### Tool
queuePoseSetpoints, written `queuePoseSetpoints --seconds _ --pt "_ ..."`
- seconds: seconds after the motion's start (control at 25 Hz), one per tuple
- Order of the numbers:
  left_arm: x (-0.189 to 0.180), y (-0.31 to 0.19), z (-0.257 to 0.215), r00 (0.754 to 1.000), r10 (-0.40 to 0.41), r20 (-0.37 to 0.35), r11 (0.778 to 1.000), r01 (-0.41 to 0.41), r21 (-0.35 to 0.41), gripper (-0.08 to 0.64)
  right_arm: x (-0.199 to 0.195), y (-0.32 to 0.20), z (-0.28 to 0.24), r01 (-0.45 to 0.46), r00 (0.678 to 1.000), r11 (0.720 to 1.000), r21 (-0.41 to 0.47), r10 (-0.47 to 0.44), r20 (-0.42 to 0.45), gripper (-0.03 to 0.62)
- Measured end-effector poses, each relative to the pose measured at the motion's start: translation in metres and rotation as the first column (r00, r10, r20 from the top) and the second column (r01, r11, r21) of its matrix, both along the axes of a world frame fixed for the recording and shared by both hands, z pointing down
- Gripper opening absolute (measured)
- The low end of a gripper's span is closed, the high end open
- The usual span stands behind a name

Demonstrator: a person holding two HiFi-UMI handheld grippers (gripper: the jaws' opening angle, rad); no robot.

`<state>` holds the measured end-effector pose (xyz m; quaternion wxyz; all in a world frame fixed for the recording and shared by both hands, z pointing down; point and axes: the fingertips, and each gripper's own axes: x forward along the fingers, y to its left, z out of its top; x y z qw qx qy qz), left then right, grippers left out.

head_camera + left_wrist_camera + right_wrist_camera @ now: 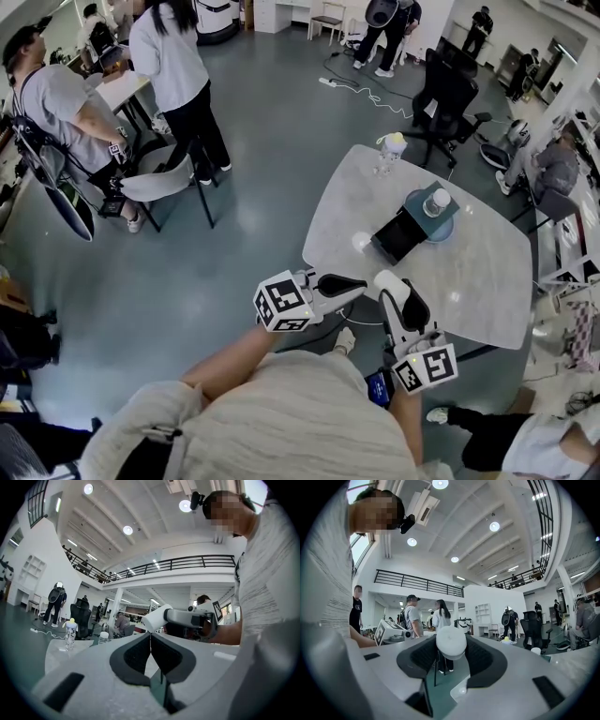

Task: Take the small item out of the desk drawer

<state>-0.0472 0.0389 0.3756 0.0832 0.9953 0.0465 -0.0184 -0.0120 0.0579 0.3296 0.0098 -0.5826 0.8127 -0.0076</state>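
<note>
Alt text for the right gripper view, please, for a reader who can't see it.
The right gripper is shut on a small white rounded item, clamped between its jaws at the centre of the view. Behind it is a bright open hall with standing people, a balcony railing and round ceiling lights.

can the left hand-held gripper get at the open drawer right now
Probably yes. The drawer is pulled out toward the person, and nothing stands between it and the left hand-held gripper. Its jaws are shut, so they must open first. The right hand-held gripper holds a white item.
</note>
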Motion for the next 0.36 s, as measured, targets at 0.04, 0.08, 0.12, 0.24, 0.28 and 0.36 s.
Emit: queuePoseSetpoints --seconds 0.04,0.08,0.12,0.24,0.28,0.36 --pt "0.0007 0.0000 0.0000 1.000 0.001 0.002 1.000 -0.001 0.000 0.015 0.0008 0.0002 -0.0004 -0.002 1.000 1.000 0.000 0.002 0.001 0.179" --pt "0.0016 -0.0002 -0.0002 1.000 0.003 0.003 1.000 -0.003 0.001 0.015 0.0016 0.0001 -0.0009 -0.003 1.000 1.000 0.001 0.003 0.001 0.179" --pt "0.0026 -0.0004 -0.0006 1.000 0.005 0.004 1.000 -0.005 0.002 0.015 0.0023 -0.0002 -0.0015 -0.003 1.000 1.000 0.002 0.003 0.000 0.179" --pt "0.0047 -0.0011 -0.0018 1.000 0.010 0.003 1.000 -0.010 0.003 0.015 0.0037 -0.0018 -0.0025 -0.003 1.000 1.000 0.002 0.003 -0.002 0.179" --pt "0.0052 -0.0012 -0.0018 1.000 0.011 0.003 1.000 -0.011 0.003 0.015 0.0040 -0.0021 -0.0024 -0.003 1.000 1.000 0.002 0.003 -0.003 0.179" --pt "0.0059 -0.0011 -0.0014 1.000 0.012 0.003 1.000 -0.012 0.002 0.015 0.0046 -0.0028 -0.0021 -0.002 1.000 1.000 0.001 0.002 -0.004 0.179"
